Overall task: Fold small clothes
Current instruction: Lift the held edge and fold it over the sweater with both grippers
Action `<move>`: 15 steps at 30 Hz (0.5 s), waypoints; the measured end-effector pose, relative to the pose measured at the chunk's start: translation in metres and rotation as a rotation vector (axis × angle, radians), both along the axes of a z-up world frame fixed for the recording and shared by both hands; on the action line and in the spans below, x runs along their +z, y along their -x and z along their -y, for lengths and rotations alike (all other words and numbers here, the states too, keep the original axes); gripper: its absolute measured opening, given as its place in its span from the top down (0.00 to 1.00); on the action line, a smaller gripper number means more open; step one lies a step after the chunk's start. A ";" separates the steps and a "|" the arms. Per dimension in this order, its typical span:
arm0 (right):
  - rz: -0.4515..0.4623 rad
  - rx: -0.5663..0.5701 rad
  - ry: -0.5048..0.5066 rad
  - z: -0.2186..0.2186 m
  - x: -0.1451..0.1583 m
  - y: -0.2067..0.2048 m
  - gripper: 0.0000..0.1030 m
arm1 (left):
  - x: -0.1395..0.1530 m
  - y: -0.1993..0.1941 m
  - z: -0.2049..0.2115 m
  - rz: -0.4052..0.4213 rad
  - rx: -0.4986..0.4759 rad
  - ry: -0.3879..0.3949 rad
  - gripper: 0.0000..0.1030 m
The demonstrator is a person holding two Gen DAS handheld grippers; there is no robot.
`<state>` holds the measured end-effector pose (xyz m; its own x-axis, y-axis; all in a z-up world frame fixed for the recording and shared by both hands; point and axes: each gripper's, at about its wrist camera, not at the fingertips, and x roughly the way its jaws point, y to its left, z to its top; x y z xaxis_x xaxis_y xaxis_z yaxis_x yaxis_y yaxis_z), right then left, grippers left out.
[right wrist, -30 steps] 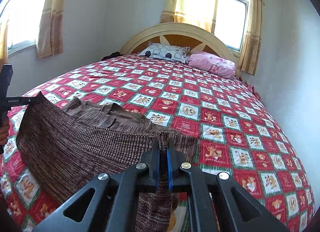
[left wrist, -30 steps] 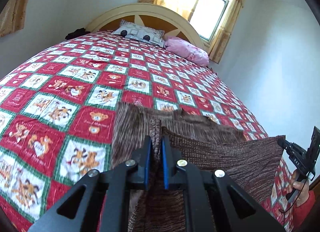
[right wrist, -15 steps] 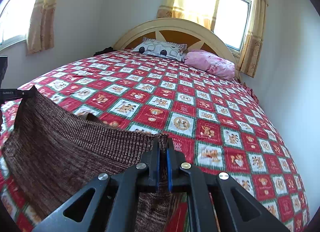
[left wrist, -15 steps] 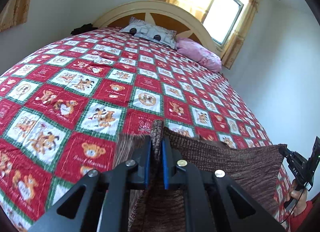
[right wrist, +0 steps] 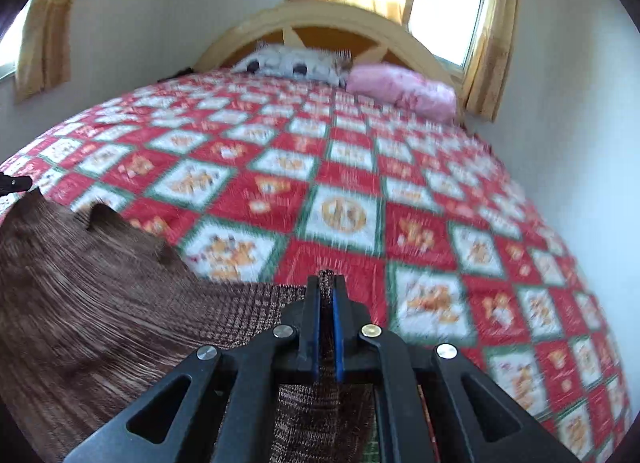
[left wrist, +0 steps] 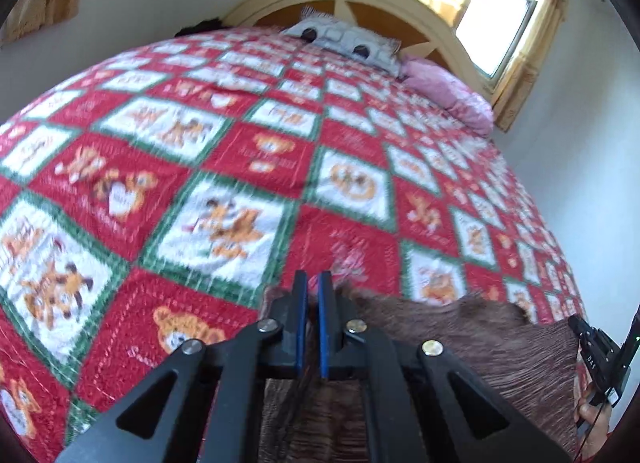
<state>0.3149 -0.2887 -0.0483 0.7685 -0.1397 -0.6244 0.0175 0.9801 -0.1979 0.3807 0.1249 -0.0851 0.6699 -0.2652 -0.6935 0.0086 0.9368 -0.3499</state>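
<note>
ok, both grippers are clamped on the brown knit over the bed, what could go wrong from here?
1. Shallow grip: the left gripper and right gripper each pinch only a narrow tuft of the brown knit garment at its top edge, so a corner could slip out.
2. Uneven fold: the edge sags and ripples between the grippers, so the layers may land misaligned or bunched.
3. Drag: the cloth meets the teddy-bear quilt and could catch and wrinkle.
</note>
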 end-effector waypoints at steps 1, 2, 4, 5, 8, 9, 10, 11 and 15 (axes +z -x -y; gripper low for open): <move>-0.007 0.000 -0.008 0.001 -0.001 -0.001 0.96 | -0.006 0.000 0.001 -0.023 -0.008 -0.002 0.95; -0.007 0.001 -0.011 0.002 -0.002 -0.001 0.96 | -0.009 -0.001 0.002 -0.043 -0.021 0.000 0.95; -0.002 0.007 -0.009 0.000 0.001 0.001 0.96 | -0.004 0.001 0.002 -0.037 -0.042 0.010 0.95; 0.000 0.010 -0.004 -0.001 0.001 0.001 0.96 | -0.002 0.001 0.002 -0.036 -0.059 0.016 0.95; 0.005 0.017 0.023 -0.006 -0.001 0.003 0.96 | 0.006 0.005 0.012 -0.041 -0.132 -0.031 0.92; 0.004 0.018 0.031 -0.008 -0.002 0.003 0.96 | 0.007 0.007 0.017 -0.043 -0.152 -0.063 0.87; 0.002 0.017 0.034 -0.008 -0.002 0.002 0.96 | 0.009 0.011 0.026 -0.045 -0.177 -0.116 0.84; 0.000 0.012 0.033 -0.007 -0.002 0.001 0.96 | 0.011 0.013 0.033 -0.037 -0.191 -0.146 0.81; 0.086 -0.012 -0.003 0.001 0.020 0.013 0.96 | 0.028 0.027 0.045 0.035 -0.215 -0.135 0.66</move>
<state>0.3024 -0.2894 -0.0285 0.8175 -0.1473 -0.5568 0.0457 0.9803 -0.1923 0.3537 0.0798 -0.0573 0.6326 -0.3106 -0.7095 0.2229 0.9503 -0.2172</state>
